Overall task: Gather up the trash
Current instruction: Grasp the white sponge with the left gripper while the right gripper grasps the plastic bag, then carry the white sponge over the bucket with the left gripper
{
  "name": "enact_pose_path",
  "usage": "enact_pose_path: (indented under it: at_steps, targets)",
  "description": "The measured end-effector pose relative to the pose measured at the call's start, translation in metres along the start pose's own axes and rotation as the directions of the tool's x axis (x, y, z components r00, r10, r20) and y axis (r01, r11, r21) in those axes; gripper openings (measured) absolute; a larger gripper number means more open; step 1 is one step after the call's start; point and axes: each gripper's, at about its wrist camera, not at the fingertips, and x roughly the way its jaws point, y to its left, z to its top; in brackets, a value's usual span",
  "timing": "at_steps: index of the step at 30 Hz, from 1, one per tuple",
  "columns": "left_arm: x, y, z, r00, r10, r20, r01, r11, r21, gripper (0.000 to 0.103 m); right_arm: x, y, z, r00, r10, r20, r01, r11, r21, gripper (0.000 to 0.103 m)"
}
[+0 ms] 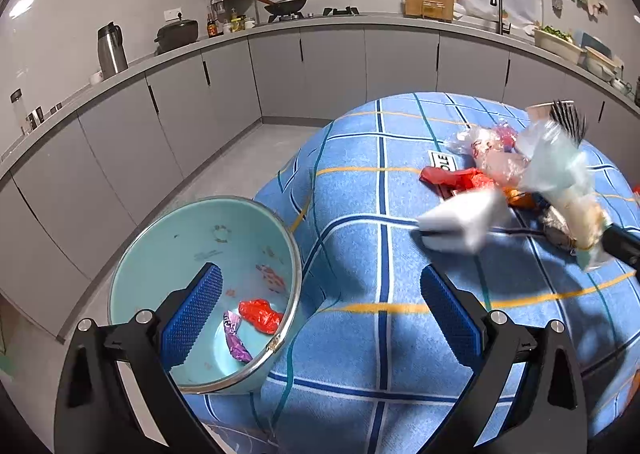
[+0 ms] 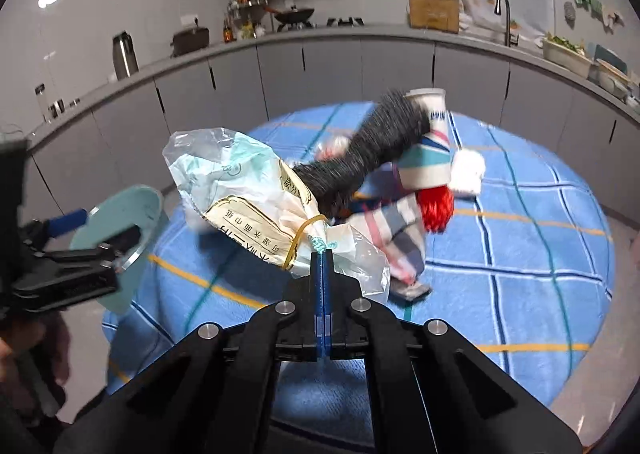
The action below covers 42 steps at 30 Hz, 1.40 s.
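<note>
Your pale teal metal-rimmed bin sits right behind your left gripper, whose jaws stand wide with nothing in them, and so far it holds only two wrappers. Ahead of that gripper, a pile of trash is left on the blue checked tablecloth. Your right gripper is pinched tight on the clear crinkly tissue-pack wrapper, whose long axis runs up and away to the left from the fingertips.

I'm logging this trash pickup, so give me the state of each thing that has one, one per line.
Left tool: open, nothing between its pads.
Right tool: shut on the plastic bag.
Plastic bag: crumpled, banded with a rubber band, lifted off the table.
Bin: open, two wrappers inside.
Paper cup: among the pile on the table; blurred.
</note>
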Motion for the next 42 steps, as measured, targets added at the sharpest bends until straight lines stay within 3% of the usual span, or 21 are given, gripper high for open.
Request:
enact_pose_path:
  at_steps: [6, 14, 22, 30, 31, 35, 42]
  targets:
    - [-0.003, -0.010, 0.010, 1.000, -0.018, 0.024, 0.017, 1.000, 0.013, 0.098, -0.023, -0.002, 0.007, 0.999, -0.018, 0.045, 0.017, 1.000, 0.010, 0.001]
    - [0.000, -0.049, 0.027, 0.994, -0.102, 0.044, 0.099, 0.993, 0.060, 0.097, -0.025, -0.017, 0.007, 0.988, -0.133, 0.081, 0.129, 0.990, 0.053, 0.001]
    - [0.038, -0.084, 0.029, 0.988, -0.152, -0.042, 0.155, 0.983, 0.100, 0.097, -0.018, -0.044, 0.000, 0.985, -0.160, 0.063, 0.152, 0.982, 0.112, 0.001]
    - [0.059, -0.095, 0.022, 0.978, -0.177, -0.108, 0.189, 0.975, 0.117, 0.097, -0.010, -0.049, -0.005, 0.988, -0.147, 0.048, 0.140, 0.983, 0.120, 0.001]
    - [0.059, -0.096, 0.022, 0.977, -0.181, -0.108, 0.194, 0.974, 0.116, 0.095, -0.009, -0.048, -0.005, 0.988, -0.147, 0.047, 0.140, 0.983, 0.118, 0.001]
    - [0.058, -0.096, 0.019, 0.960, -0.240, -0.141, 0.256, 0.960, 0.110, 0.066, -0.012, -0.044, -0.004, 0.987, -0.149, 0.056, 0.142, 0.983, 0.113, 0.001]
    - [0.039, -0.091, 0.017, 0.961, -0.249, -0.116, 0.263, 0.956, 0.129, 0.058, -0.019, -0.040, -0.001, 0.984, -0.159, 0.076, 0.151, 0.983, 0.106, 0.001]
